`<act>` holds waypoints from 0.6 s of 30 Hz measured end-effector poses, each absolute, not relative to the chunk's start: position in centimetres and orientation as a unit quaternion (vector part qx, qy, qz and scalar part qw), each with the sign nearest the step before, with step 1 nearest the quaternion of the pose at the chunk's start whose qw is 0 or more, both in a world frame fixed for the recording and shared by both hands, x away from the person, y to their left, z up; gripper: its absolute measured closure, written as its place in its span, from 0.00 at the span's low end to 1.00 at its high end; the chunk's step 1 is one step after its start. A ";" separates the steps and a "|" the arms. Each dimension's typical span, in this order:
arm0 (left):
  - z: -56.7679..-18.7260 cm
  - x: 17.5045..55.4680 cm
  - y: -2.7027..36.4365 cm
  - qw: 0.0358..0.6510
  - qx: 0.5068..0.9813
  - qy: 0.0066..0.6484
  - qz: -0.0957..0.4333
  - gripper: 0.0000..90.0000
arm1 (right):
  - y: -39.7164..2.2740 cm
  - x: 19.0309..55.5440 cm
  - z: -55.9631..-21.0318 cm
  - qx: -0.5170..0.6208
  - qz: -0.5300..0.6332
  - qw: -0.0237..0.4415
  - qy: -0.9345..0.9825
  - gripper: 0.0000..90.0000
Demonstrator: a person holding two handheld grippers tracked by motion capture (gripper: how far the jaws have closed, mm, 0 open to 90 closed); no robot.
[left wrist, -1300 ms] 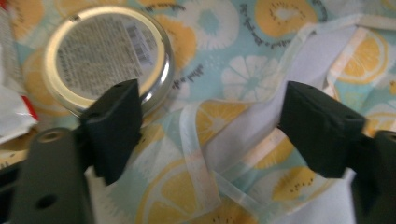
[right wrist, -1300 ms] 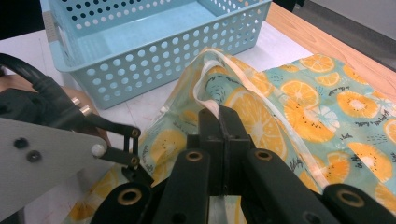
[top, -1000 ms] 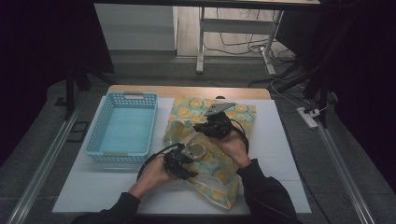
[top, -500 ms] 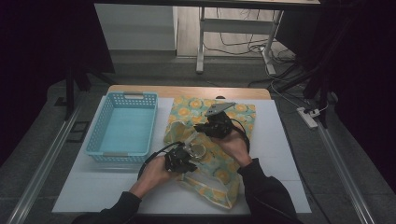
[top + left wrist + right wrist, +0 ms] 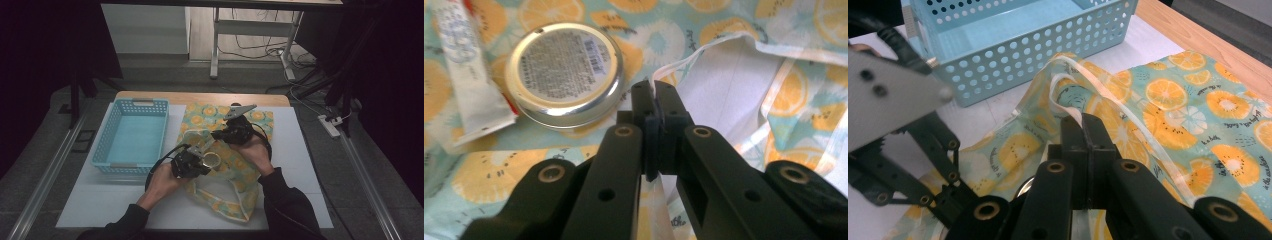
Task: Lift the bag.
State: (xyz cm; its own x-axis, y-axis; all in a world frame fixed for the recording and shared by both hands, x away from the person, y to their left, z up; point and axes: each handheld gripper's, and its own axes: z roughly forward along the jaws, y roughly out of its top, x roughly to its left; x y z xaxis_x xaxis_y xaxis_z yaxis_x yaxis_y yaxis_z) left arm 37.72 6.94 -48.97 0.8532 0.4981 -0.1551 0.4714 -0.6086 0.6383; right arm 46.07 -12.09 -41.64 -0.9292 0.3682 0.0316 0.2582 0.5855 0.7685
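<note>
A cloth bag (image 5: 205,113) with an orange-slice print and white trim lies on the white mat. My left gripper (image 5: 655,97) is shut on the bag's white-trimmed edge (image 5: 704,50) and holds it slightly off the mat. My right gripper (image 5: 1082,125) is shut on another part of the same trimmed edge (image 5: 1108,85), a little farther back. In the high view the left gripper (image 5: 200,154) and right gripper (image 5: 216,136) sit close together over the bag's middle. A round metal tin (image 5: 564,75) and a white tube (image 5: 466,65) lie on the cloth beside the left jaws.
A light blue perforated basket (image 5: 132,103) with nothing in it stands left of the bag; its wall (image 5: 1048,45) is close behind the grippers. The white mat (image 5: 300,165) has free room at the right and front. A wooden table edge (image 5: 200,97) runs along the back.
My left gripper has risen a little, and the bag's edge has lifted with it. The right gripper has stayed where it was.
</note>
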 end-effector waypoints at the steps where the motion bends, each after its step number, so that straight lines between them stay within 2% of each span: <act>1: -48.7 37.8 7.0 0.354 0.894 0.274 0.018 0.99 | -12.1 46.1 -41.6 0.176 0.420 0.064 0.888 1.00; 18: -43.4 39.0 8.9 0.388 0.874 0.291 0.017 0.99 | -12.1 46.1 -39.2 0.168 0.414 0.060 0.893 1.00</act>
